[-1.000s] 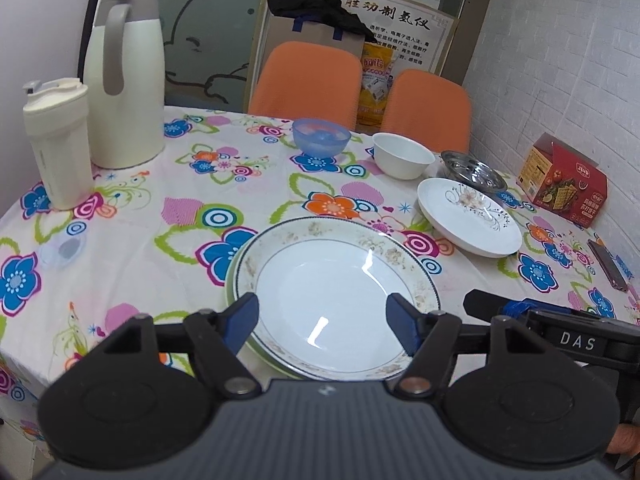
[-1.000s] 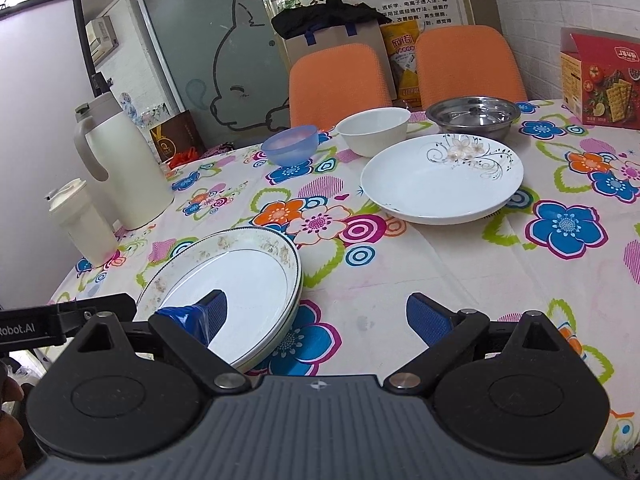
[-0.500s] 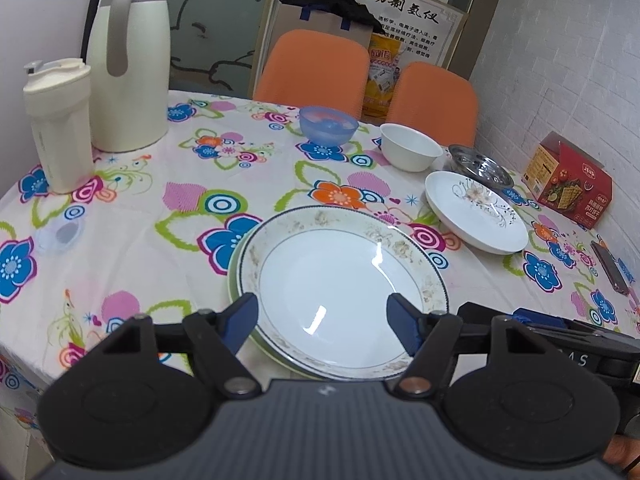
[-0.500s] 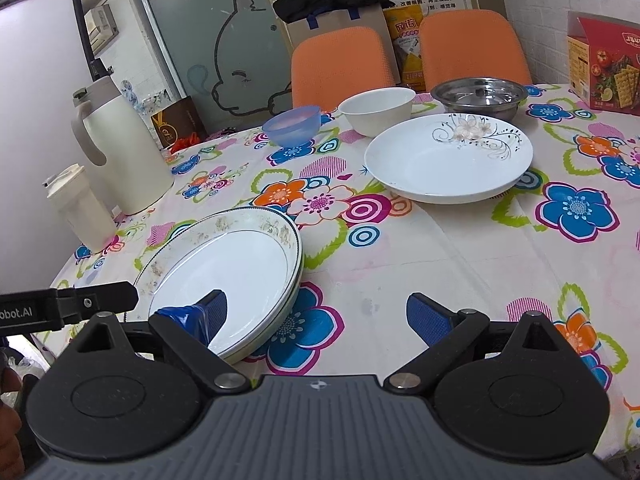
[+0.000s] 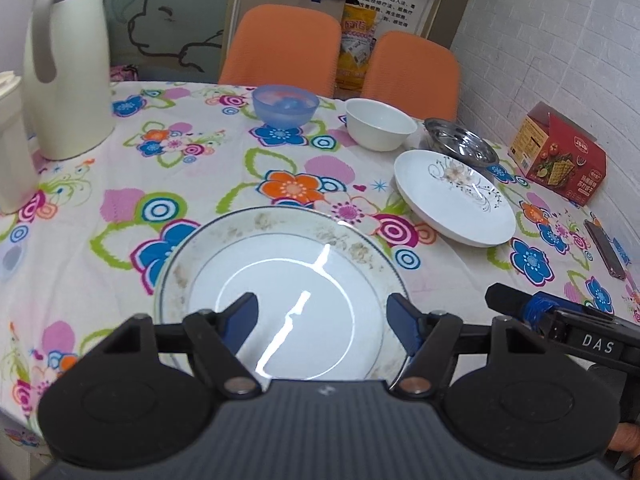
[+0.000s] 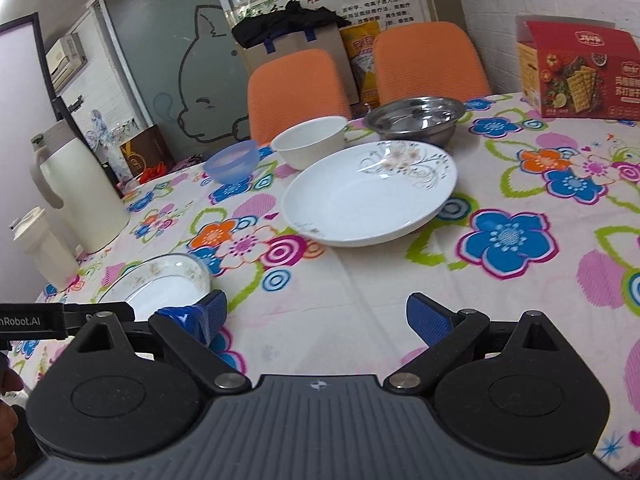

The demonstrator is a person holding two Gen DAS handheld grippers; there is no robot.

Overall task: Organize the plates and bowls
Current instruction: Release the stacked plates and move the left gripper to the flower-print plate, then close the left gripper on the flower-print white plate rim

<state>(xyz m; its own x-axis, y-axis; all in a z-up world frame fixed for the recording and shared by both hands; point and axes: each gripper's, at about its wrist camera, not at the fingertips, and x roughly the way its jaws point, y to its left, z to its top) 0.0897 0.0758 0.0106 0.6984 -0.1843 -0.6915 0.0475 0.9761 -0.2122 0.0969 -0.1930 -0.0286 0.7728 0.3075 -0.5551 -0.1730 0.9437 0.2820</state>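
Observation:
A gold-rimmed white plate [image 5: 280, 276] lies near the table's front edge, and my left gripper [image 5: 322, 322] hangs open right over its near half. The same plate [image 6: 160, 284] shows at the left of the right wrist view. My right gripper [image 6: 316, 318] is open above bare tablecloth, to the right of that plate. A white floral plate [image 6: 368, 196] [image 5: 452, 200] lies farther back. Behind it stand a blue bowl [image 5: 285, 106] [image 6: 232, 160], a white bowl [image 5: 380, 124] [image 6: 310, 142] and a steel bowl [image 5: 460, 142] [image 6: 414, 118].
A cream thermos jug [image 5: 66, 68] and a cream tumbler [image 6: 44, 248] stand at the left. A red cracker box [image 5: 560, 160] and a dark phone [image 5: 606, 248] lie at the right. Two orange chairs [image 5: 284, 48] stand behind the flowered tablecloth [image 5: 100, 240].
Both grippers moved forward and lower over the table. The gold-rimmed plate now sits closer under the left fingers; the right gripper has shifted right, nearer the floral plate.

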